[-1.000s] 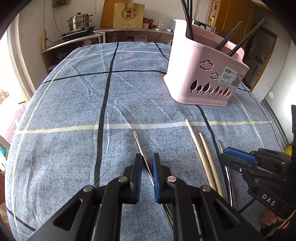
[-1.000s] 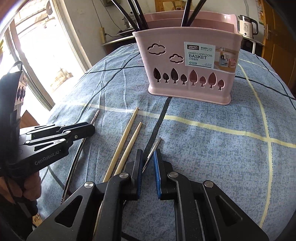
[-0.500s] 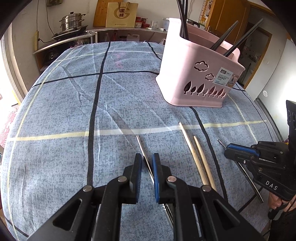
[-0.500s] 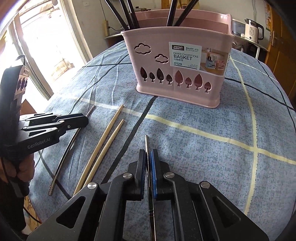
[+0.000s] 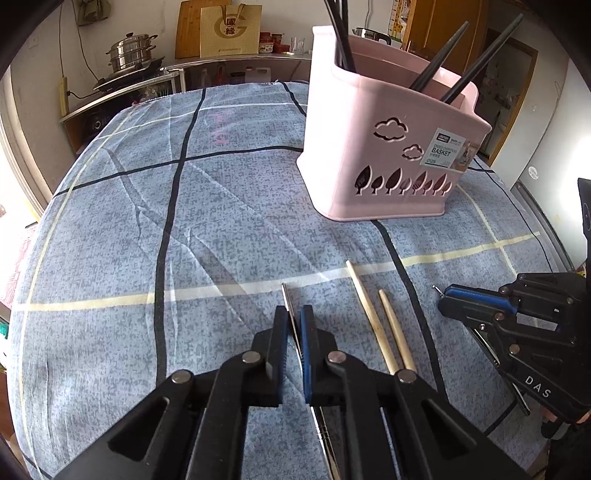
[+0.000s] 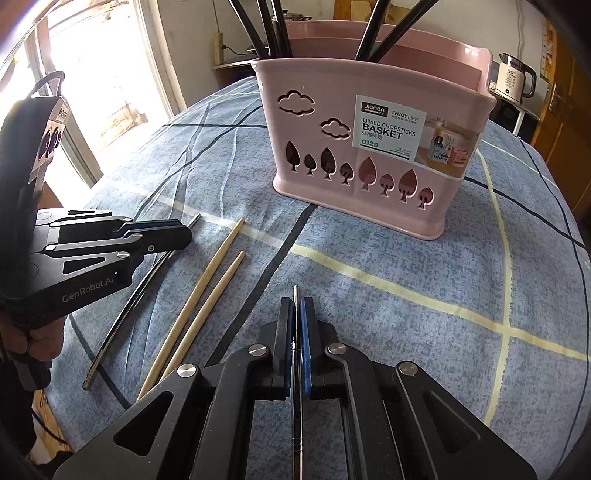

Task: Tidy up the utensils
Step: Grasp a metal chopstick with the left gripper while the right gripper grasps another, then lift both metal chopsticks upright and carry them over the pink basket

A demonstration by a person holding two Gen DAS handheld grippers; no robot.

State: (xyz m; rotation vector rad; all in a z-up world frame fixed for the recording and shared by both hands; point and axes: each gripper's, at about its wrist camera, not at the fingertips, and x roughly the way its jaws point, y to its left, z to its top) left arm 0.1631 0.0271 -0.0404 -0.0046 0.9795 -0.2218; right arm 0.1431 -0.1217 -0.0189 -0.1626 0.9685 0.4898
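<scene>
- The right hand-held gripper (image 6: 294, 308) is closed on a metal chopstick (image 6: 295, 295), whose tip pokes just past the pads, off the blue checked cloth (image 6: 406, 288).
- The left hand-held gripper (image 5: 293, 317) stands slightly parted around a second metal chopstick (image 5: 287, 300) lying on the cloth; whether the pads touch it cannot be told.
- Two wooden chopsticks (image 6: 207, 291) lie between the grippers.
- The pink basket (image 6: 373, 147) holds black chopsticks (image 6: 269, 26).
- Only the right view shows the curved length of the second chopstick; only the left shows a steamer pot (image 5: 129, 50).
</scene>
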